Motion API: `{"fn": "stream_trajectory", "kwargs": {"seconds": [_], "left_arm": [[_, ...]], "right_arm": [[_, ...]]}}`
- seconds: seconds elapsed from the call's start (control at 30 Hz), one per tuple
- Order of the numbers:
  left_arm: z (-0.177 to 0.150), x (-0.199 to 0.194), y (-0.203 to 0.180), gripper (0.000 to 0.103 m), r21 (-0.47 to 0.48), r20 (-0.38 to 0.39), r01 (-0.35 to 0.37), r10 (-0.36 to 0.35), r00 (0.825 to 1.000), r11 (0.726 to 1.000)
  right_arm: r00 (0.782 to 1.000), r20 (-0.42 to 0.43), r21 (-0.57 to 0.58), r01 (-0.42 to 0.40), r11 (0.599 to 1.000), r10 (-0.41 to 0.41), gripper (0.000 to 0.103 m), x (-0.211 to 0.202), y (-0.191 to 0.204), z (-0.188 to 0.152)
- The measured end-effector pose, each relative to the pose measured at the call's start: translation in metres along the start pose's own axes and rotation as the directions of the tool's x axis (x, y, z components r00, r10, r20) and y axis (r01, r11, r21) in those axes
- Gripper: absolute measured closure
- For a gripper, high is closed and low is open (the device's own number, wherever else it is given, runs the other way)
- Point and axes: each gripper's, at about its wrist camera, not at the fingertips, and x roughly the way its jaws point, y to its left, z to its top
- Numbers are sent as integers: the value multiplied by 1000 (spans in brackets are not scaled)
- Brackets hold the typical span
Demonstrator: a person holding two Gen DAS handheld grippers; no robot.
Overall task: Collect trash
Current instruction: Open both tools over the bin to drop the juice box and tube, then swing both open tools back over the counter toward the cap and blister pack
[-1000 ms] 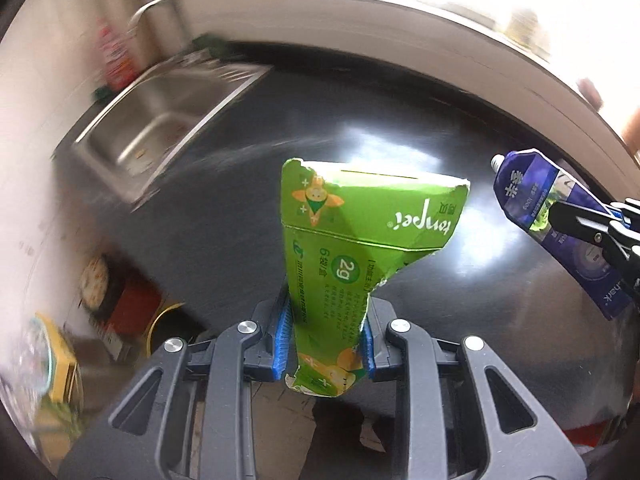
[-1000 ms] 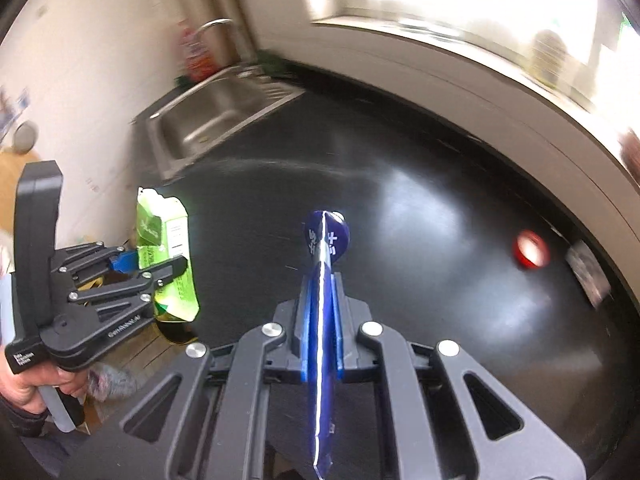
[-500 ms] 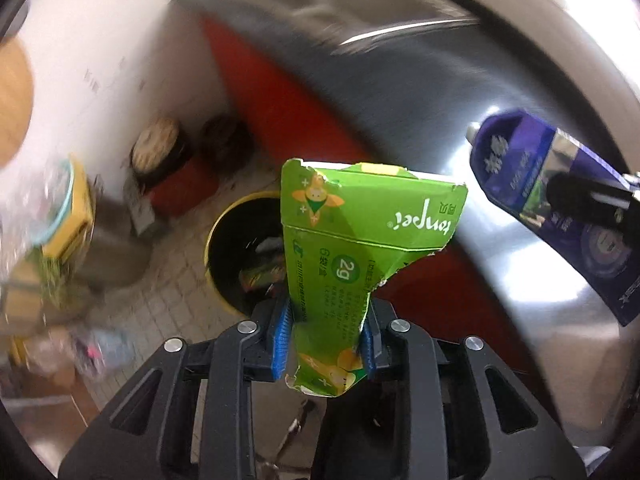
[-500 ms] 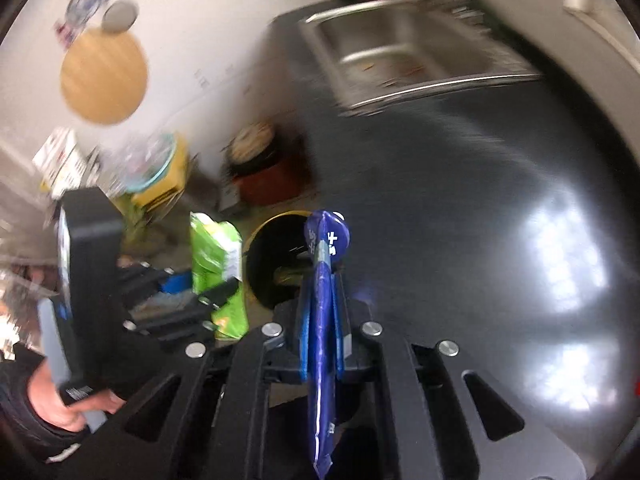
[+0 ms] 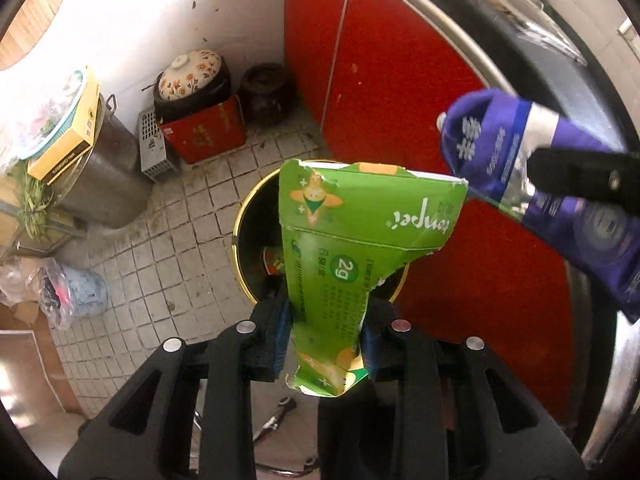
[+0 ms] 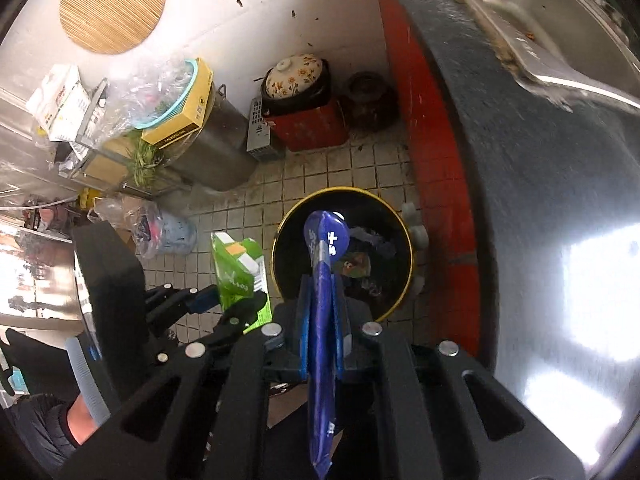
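My left gripper (image 5: 325, 330) is shut on a crumpled green carton (image 5: 360, 232) and holds it above a black trash bin with a yellow rim (image 5: 248, 256) on the tiled floor. My right gripper (image 6: 321, 320) is shut on a flattened blue tube (image 6: 322, 280) and holds it over the same bin (image 6: 344, 200), which has some trash inside. The blue tube (image 5: 552, 196) also shows at the right of the left wrist view. The green carton (image 6: 234, 270) and left gripper (image 6: 224, 304) show left of the bin in the right wrist view.
A red cabinet front (image 5: 400, 92) under the dark counter (image 6: 540, 200) stands right of the bin. A floral-lidded pot on a red box (image 5: 196, 120), a dark jar (image 5: 266, 88), a steel pot (image 5: 100, 176) and bags (image 5: 76, 292) crowd the wall side.
Both grippers swung from over the counter down to the floor side. The bin now lies directly below both held items. Both grips are unchanged.
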Motion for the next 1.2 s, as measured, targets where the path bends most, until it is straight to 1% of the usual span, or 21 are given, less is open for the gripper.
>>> {"fn": "stream_trajectory", "kwargs": {"seconds": [0.07,0.1,0.13,0.17,0.23,0.4,0.5,0.53,0.6,0.63,0.73,0.77,0.83,0.87,0.9,0.93,1.0,1.1,1.13,1.17,1.2], "left_arm": [[5,9,6,63,4,-4,-8,8,1000,1000],[6,12,7,50,5,-4,-15,15,1000,1000],[7,14,8,37,10,3,-18,18,1000,1000],[7,15,9,33,14,11,-29,29,1000,999],[8,18,11,32,20,7,-39,38,999,999],[8,15,14,30,9,0,-33,33,999,999],[9,-3,8,16,16,35,-25,24,999,1000],[10,-11,3,13,28,49,-28,26,998,999],[16,-29,-13,10,67,73,-46,41,996,997],[19,-40,-25,10,95,90,-47,38,995,994],[28,-71,-69,8,207,162,-35,1,987,978],[32,-79,-86,7,250,178,-30,-15,984,968],[37,-93,-134,7,355,178,7,-74,981,935],[37,-99,-160,7,416,164,48,-126,978,908],[37,-104,-185,7,473,148,85,-174,973,877],[35,-112,-217,7,540,129,124,-227,965,832],[23,-127,-279,7,653,89,177,-307,948,736],[-4,-151,-356,7,762,32,226,-384,923,606],[-19,-161,-385,7,796,-5,256,-416,909,549],[-34,-169,-408,7,821,-34,273,-435,900,501],[-45,-174,-424,7,837,-50,278,-442,896,470]], "right_arm": [[1000,-28,-16,-1,1000,0,92,11,2,10],[999,-48,-16,-1,1000,0,91,16,0,14],[998,-55,-15,0,1000,-1,85,20,0,18],[999,-51,-17,3,1000,-4,63,21,0,20],[1000,-21,-20,7,1000,-7,31,17,-2,19],[1000,0,-17,-9,1000,9,31,2,-10,10],[999,48,-5,9,1000,-9,30,-29,-20,-6],[998,64,3,17,1000,-17,27,-39,-24,-10],[991,122,30,53,998,-56,24,-73,-35,-27],[985,152,41,78,996,-83,23,-90,-40,-37],[948,246,123,175,977,-200,14,-149,-61,-75],[929,270,171,212,962,-253,12,-172,-72,-95],[897,293,266,256,929,-331,11,-207,-93,-129],[875,307,337,268,903,-374,11,-231,-110,-153],[859,313,388,274,880,-405,11,-246,-121,-171],[839,315,446,281,850,-443,11,-263,-132,-193],[791,300,577,295,762,-534,11,-299,-157,-247],[739,264,708,288,645,-620,11,-338,-182,-320],[723,255,743,279,609,-642,11,-347,-186,-343],[706,240,785,263,561,-666,11,-356,-195,-376],[697,229,811,250,529,-680,11,-363,-200,-398]]}}
